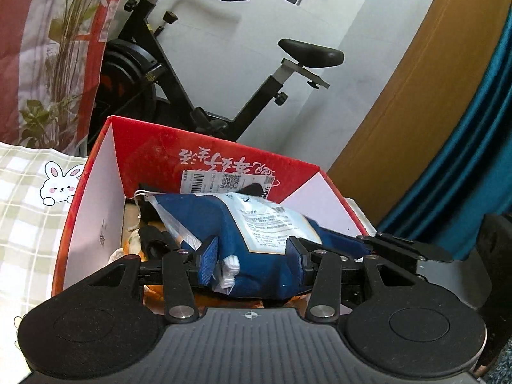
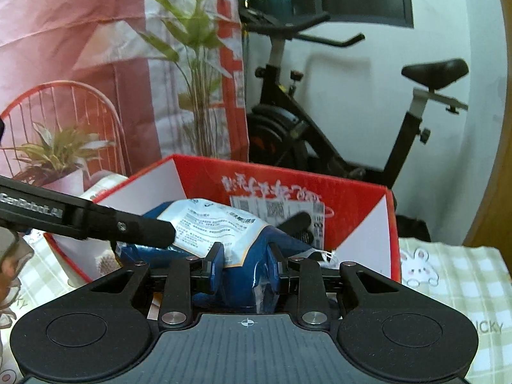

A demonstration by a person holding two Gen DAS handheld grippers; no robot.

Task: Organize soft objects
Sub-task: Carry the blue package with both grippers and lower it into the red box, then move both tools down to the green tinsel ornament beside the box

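Note:
A soft dark-blue bundle [image 1: 233, 227] in a clear plastic bag with a white printed label hangs over the open red box [image 1: 208, 147]. My left gripper [image 1: 252, 262] is shut on one end of it, its blue pads pressing into both sides. My right gripper [image 2: 244, 267] is shut on the other end of the bundle [image 2: 278, 235], over the same red box [image 2: 288, 179]. In the right wrist view a black finger [image 2: 144, 228] of the left gripper reaches in from the left onto the bag. The box's bottom is mostly hidden.
Other soft things [image 1: 134, 243] lie in the box's left corner. A checked cloth with a rabbit print [image 1: 32, 198] lies under and beside the box. Behind stand an exercise bike [image 1: 192, 89], a large red-and-white bag with a plant print [image 2: 96, 64], a wooden door [image 1: 416, 102] and a teal curtain [image 1: 473, 147].

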